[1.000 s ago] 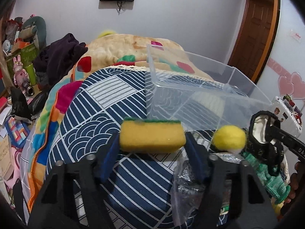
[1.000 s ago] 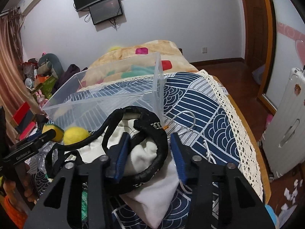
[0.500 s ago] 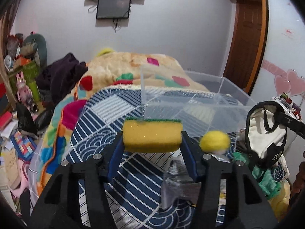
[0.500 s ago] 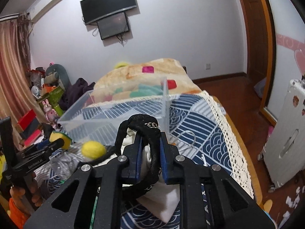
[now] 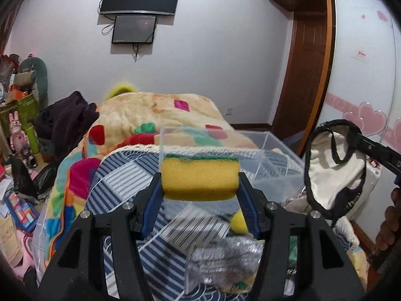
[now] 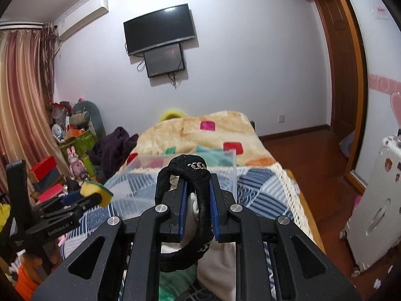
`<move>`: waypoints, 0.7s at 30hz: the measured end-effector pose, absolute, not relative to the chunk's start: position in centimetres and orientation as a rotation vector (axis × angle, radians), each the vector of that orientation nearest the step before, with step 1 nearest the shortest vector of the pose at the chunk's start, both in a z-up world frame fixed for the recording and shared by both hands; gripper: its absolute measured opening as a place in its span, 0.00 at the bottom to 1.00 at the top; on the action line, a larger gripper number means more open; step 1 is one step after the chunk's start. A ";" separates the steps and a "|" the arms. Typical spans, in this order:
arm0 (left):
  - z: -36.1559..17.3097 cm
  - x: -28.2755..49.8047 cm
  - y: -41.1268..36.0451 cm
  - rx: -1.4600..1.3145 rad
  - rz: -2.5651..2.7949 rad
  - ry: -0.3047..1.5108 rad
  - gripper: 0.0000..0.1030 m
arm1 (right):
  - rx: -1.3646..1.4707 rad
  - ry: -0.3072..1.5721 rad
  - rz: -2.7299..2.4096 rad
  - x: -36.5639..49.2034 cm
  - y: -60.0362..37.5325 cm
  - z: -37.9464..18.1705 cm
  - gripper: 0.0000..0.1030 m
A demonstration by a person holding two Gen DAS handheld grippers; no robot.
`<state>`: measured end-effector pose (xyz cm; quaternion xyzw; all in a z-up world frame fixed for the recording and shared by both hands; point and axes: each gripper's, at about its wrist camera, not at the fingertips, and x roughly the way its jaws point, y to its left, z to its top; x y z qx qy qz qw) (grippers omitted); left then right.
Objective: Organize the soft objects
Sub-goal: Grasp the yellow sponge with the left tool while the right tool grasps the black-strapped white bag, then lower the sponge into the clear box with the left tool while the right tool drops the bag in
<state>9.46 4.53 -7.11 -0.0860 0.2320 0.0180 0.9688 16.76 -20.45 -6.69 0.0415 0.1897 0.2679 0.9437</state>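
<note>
The left gripper (image 5: pixel 199 184) pinches a yellow sponge (image 5: pixel 199 179) with a green scrubbing top, its blue pads pressed into the sponge's two ends. A second ago the sponge hung low over the striped blue bedspread (image 5: pixel 125 173); now it is higher, level with the near rim of the clear plastic box (image 5: pixel 253 148) that sits on the bed. The yellow ball (image 5: pixel 238 222), earlier in plain sight to the right of the sponge, now peeks out below and behind the right finger.

The right gripper (image 6: pixel 198 208) was spread around the black strap (image 6: pixel 200 195) a second ago; now its pads are pressed onto that strap. The white cloth bag (image 5: pixel 335 168) hangs from it, lifted off the bed (it lay slumped there before) and held to the right of the box. A crumpled silver wrapper (image 5: pixel 225 263) lies on the bedspread beneath the left gripper.
</note>
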 end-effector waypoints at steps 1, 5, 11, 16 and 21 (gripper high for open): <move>-6.9 9.7 4.5 -0.174 0.033 0.465 0.55 | 0.086 0.377 0.543 16.8 -20.3 -6.4 0.14; -5.9 11.6 4.6 -0.164 0.016 0.468 0.55 | 0.084 0.345 0.528 17.9 -19.4 -5.7 0.14; -6.2 15.4 5.2 -0.181 -0.017 0.542 0.56 | 0.079 0.342 0.503 20.6 -18.0 -5.5 0.14; -7.2 18.6 5.6 -0.174 -0.019 0.628 0.56 | 0.075 0.383 0.497 23.1 -17.0 -6.1 0.14; -8.4 21.1 5.9 -0.169 -0.021 0.708 0.56 | 0.010 0.461 0.487 25.2 -15.7 -7.8 0.14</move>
